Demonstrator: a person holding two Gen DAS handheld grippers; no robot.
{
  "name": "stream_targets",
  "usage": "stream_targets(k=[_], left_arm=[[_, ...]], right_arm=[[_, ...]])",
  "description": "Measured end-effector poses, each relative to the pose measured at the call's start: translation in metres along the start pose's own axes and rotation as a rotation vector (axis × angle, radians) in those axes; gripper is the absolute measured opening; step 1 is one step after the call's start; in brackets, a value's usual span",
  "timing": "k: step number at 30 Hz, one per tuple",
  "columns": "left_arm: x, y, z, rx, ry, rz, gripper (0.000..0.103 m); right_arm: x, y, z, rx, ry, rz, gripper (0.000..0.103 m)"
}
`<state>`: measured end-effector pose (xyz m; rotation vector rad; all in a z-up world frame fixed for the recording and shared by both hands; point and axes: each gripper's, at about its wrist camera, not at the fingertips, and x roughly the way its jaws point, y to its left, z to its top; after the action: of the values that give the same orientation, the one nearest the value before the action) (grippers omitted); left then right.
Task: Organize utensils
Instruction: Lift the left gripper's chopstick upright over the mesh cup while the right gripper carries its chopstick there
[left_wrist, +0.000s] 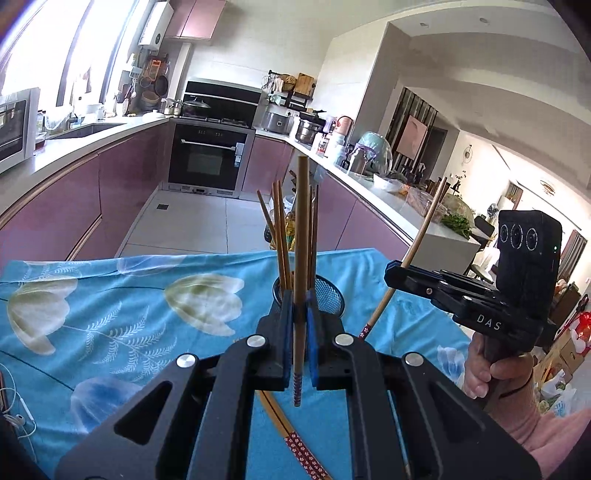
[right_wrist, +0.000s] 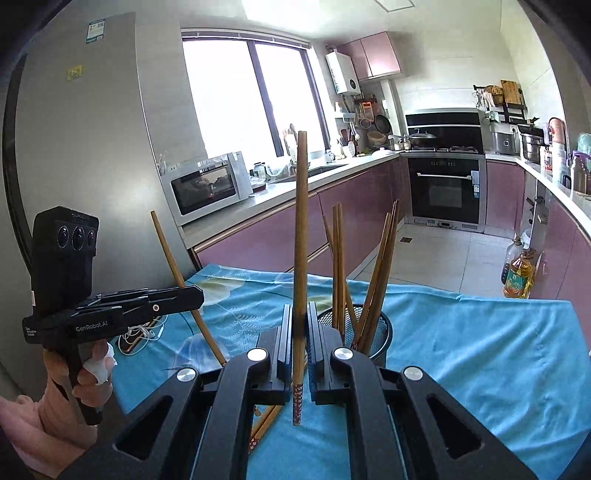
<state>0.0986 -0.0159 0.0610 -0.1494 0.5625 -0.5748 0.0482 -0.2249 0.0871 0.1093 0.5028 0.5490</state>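
Observation:
My left gripper (left_wrist: 301, 301) is shut on a bamboo chopstick (left_wrist: 302, 221) that stands nearly upright, its red patterned end hanging below the pads. Just behind it a black mesh holder (left_wrist: 327, 295) on the blue floral cloth holds several chopsticks. My right gripper (right_wrist: 300, 312) is likewise shut on an upright chopstick (right_wrist: 301, 221), with the mesh holder (right_wrist: 371, 332) close on its right. Each gripper shows in the other's view, the right gripper (left_wrist: 391, 275) and the left gripper (right_wrist: 197, 293), each gripping a slanted chopstick. Loose chopsticks (left_wrist: 295, 439) (right_wrist: 264, 424) lie on the cloth below the jaws.
The cloth-covered table (right_wrist: 480, 350) ends at a tiled kitchen aisle between purple cabinets. White earphones and a phone (right_wrist: 140, 338) lie at the table's left edge. An oil bottle (right_wrist: 517, 277) stands on the floor at the right. A grey fridge (right_wrist: 92, 147) rises behind the left gripper.

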Motion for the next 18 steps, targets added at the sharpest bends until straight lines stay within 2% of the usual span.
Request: stream_targets(k=[11, 18], left_arm=[[0.003, -0.023, 0.047, 0.044, -0.106, 0.005, 0.007], [0.019, -0.035, 0.065, 0.056, -0.132, 0.005, 0.007]], right_arm=[[-0.003, -0.012, 0.033, -0.002, -0.066, -0.035, 0.006], [0.006, -0.020, 0.045, 0.009, -0.080, -0.061, 0.006]])
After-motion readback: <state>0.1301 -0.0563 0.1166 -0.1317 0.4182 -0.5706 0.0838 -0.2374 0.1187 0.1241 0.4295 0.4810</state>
